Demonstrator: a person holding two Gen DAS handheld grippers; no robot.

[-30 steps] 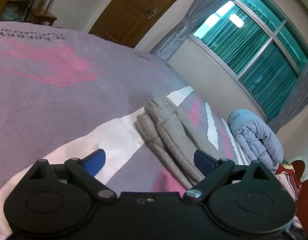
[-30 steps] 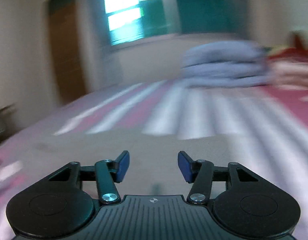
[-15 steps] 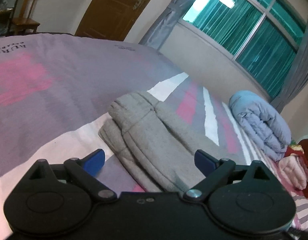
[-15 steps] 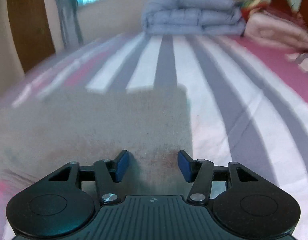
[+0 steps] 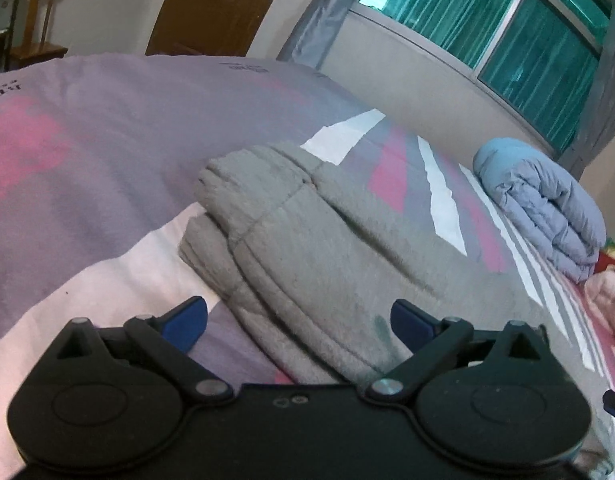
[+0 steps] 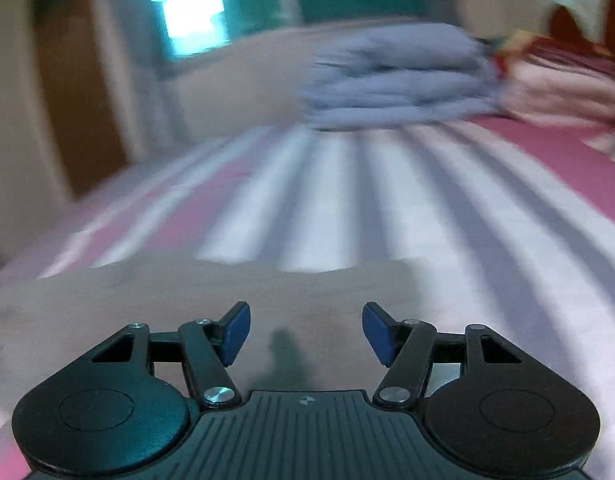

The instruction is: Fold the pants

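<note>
Both tools gape empty: our left tool (image 5: 299, 322) has closed in on the pants (image 5: 307, 248) at 12 o'clock; our right tool (image 6: 305, 330) swings, blurred, so gripping comes next.

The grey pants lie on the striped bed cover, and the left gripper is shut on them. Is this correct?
Not quite. The grey pants do lie on the striped bed cover, but the left gripper is open, holding nothing, as the left wrist view shows.

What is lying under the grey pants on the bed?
The grey pants lie folded on a striped bedsheet in purple, pink and white. The part of the sheet beneath them is covered.
</note>
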